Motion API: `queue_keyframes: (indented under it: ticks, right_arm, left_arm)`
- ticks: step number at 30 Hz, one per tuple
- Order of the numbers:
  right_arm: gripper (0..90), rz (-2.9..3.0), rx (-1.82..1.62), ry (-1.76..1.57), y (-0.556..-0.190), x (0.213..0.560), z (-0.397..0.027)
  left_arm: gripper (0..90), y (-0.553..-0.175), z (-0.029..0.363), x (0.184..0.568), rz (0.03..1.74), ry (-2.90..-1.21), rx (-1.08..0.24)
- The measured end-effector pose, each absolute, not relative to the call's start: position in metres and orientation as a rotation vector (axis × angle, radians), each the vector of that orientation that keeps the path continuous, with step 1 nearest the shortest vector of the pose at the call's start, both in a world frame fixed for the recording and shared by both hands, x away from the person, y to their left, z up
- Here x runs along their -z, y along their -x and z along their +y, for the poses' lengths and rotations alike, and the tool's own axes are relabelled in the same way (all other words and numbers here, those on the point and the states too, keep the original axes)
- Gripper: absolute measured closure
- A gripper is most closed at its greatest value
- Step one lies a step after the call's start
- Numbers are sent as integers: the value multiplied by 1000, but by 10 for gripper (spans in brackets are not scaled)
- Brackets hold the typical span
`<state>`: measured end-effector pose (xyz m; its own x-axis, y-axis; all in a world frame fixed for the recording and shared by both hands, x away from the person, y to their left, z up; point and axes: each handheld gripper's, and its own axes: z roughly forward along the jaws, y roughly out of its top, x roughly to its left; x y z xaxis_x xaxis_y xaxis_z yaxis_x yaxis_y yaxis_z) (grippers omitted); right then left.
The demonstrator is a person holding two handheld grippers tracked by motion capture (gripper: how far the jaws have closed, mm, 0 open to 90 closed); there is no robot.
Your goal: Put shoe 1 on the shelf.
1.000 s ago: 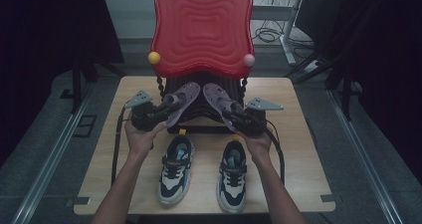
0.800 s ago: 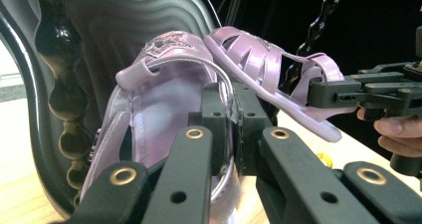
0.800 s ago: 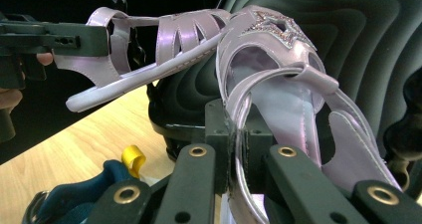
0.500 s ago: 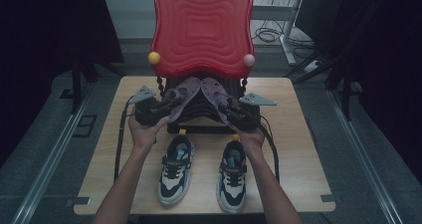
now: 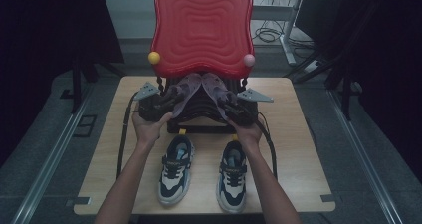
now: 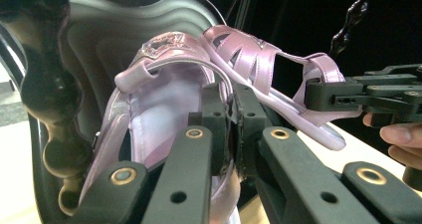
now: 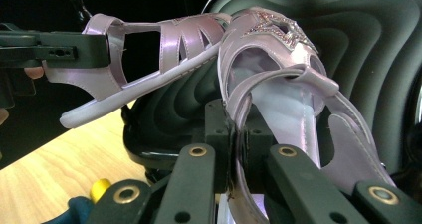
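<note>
A: What change was recorded over the last second?

B: Between the earlier high views and this one, both sandals were carried forward and upward, away from the person. The toes were brought closer together and were found just below the lower edge of the red chair back (image 5: 201, 27), above the dark seat (image 5: 199, 109). From this it was judged that the pair was being placed on the chair, and that the release had not yet been made.

A: How was the left gripper (image 6: 230, 115) set?

B: Its jaws were pressed nearly together, and the side strap of the left sandal (image 6: 164, 92) was pinched between them. The sandal was seen directly ahead of the jaws, toe pointed away, close against the chair back.

A: And the right gripper (image 7: 238, 127)?

B: The same condition was noted: jaws nearly closed on a strap of the right sandal (image 7: 278, 69), which extended ahead of the jaws and slightly to their right.

A: What pose was held by the hands?

B: The left hand (image 5: 149, 127) and the right hand (image 5: 247, 132) were extended forward with forearms converging, each gripper angled inward toward the other. The sneakers (image 5: 201, 171) were left behind the grippers, on the wooden table (image 5: 298, 149), untouched. Little hand movement was indicated at this moment.
</note>
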<state>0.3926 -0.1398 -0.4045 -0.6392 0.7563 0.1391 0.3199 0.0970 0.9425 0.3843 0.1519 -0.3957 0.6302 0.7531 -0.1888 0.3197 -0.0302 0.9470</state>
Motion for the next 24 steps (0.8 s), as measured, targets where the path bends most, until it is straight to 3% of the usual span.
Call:
queue_keyframes:
  ticks: [24]
  right_arm:
    - [855, 1945, -1470, -1028, -409, 408, -123]
  left_arm:
    - [860, -399, 137, 409, 884, -1603, -558]
